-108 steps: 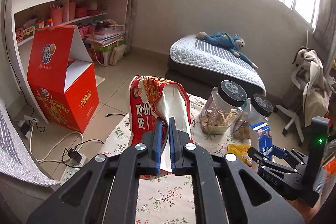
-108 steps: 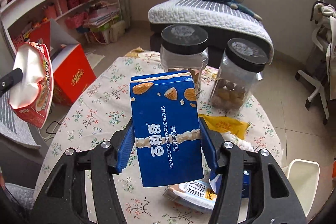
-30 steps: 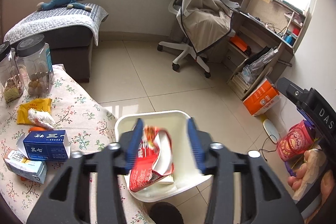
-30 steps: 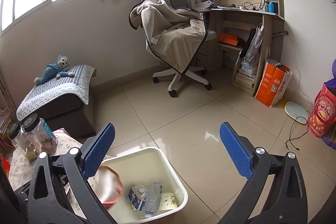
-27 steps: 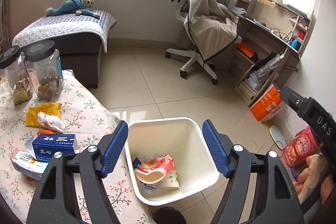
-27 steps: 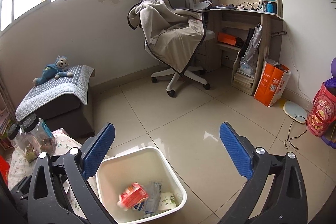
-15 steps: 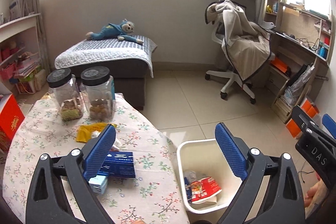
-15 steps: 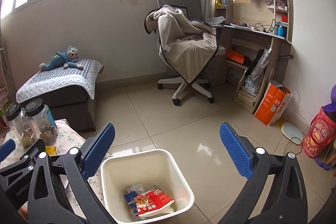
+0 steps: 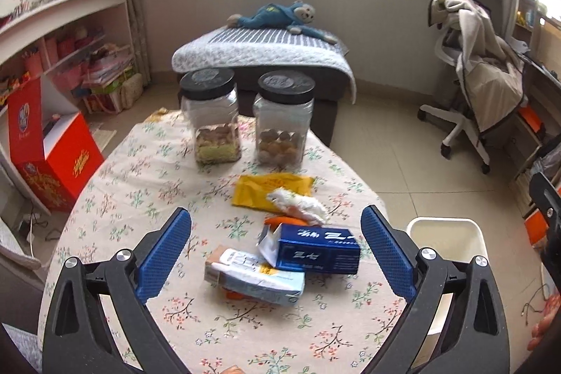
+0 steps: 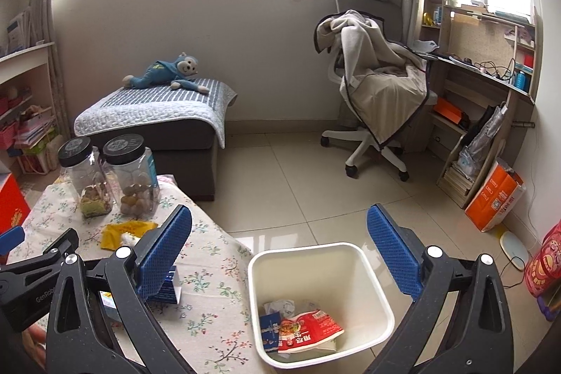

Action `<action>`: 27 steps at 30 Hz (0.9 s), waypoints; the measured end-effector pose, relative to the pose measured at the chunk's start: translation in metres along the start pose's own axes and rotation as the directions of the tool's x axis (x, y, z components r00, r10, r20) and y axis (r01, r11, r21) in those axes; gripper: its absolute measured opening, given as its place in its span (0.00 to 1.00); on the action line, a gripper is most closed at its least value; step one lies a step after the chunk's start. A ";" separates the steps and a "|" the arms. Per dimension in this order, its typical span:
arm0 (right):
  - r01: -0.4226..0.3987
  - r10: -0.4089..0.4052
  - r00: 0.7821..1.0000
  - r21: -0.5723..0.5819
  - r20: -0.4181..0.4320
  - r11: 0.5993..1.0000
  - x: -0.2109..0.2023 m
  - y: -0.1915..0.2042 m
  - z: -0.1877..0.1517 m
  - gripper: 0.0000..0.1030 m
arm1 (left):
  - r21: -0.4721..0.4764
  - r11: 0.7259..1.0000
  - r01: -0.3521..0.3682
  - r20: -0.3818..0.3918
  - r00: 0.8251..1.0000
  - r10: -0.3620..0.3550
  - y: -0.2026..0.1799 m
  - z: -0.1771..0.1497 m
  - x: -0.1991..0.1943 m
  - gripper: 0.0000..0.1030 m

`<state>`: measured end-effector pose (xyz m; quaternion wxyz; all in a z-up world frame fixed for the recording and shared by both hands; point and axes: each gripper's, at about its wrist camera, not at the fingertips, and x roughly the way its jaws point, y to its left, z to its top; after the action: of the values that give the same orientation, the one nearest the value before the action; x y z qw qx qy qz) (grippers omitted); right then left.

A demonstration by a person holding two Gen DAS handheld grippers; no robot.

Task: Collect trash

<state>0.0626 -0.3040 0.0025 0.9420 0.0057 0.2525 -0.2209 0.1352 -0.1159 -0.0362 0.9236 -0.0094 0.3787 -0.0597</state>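
My left gripper (image 9: 277, 251) is open and empty above the floral table (image 9: 140, 184). Between its fingers lie a dark blue box (image 9: 317, 251), a pale blue carton (image 9: 252, 277), a white crumpled wrapper (image 9: 298, 204) and a yellow packet (image 9: 270, 190). My right gripper (image 10: 278, 255) is open and empty above the white bin (image 10: 364, 262) beside the table. In the bin lie a red packet (image 10: 308, 332) and a blue box (image 10: 270, 333). The bin's rim also shows in the left wrist view (image 9: 445, 223).
Two black-lidded jars (image 9: 210, 121) (image 9: 284, 125) stand at the table's far side. A red box (image 9: 52, 156) is on the floor at left. A bed with a blue plush monkey (image 10: 164, 72), a draped office chair (image 10: 375, 100) and a desk (image 10: 491, 93) stand beyond.
The red packet and the blue box went from my grippers into the bin. My left gripper has swung back from the bin to over the table. Both grippers are open.
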 end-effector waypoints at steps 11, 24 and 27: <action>-0.085 0.075 0.991 -0.078 -0.115 0.993 0.021 0.040 -0.006 0.93 | -0.574 0.818 0.040 -0.415 0.847 -0.332 0.090 -0.064 0.108 0.91; -0.234 0.100 0.936 -0.386 -0.337 0.892 0.081 0.086 -0.046 0.93 | -0.686 0.715 0.131 -0.355 0.798 -0.487 0.086 -0.079 0.137 0.37; -0.333 0.162 0.919 -0.485 -0.361 0.808 0.082 0.114 -0.059 0.93 | -0.609 0.776 0.166 -0.327 0.839 -0.435 0.102 -0.060 0.117 0.33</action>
<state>0.1456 -0.2279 -0.0994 0.8763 -0.1914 0.4420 -0.0115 0.1865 -0.0268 -0.1672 0.7435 -0.3263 0.5754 -0.0982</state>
